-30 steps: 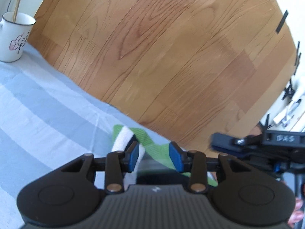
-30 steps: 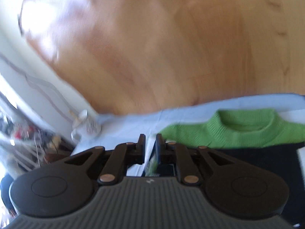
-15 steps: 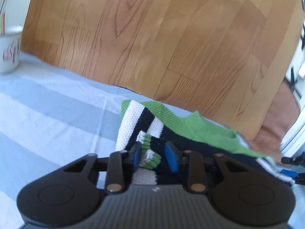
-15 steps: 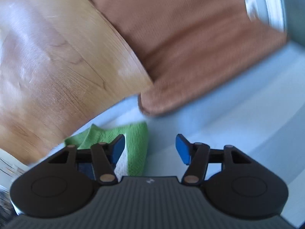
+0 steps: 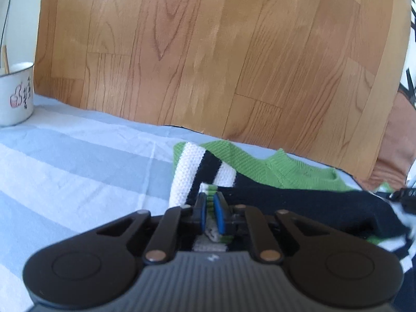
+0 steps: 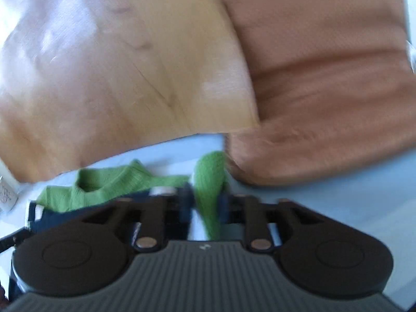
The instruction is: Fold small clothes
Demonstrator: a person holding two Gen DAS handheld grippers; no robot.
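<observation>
A small knit sweater [image 5: 286, 182] in green, black and white lies on a blue and white striped cloth [image 5: 78, 169]. Its left sleeve is folded over the body. My left gripper [image 5: 210, 208] is shut on the striped cuff of that sleeve [image 5: 208, 189]. In the right wrist view the green collar [image 6: 109, 184] lies to the left. My right gripper [image 6: 205, 202] is closed on a green fold of the sweater [image 6: 210, 174]; the view is blurred.
A white enamel mug [image 5: 15, 96] stands at the far left on the cloth. Wood floor [image 5: 208, 52] lies beyond the cloth's far edge. A brown cushion [image 6: 325, 78] sits at the right, close to the sweater.
My left gripper closed on the striped cuff and the sleeve now lies folded over the body. My right gripper swung to the sweater's right side, opened, then closed on green fabric.
</observation>
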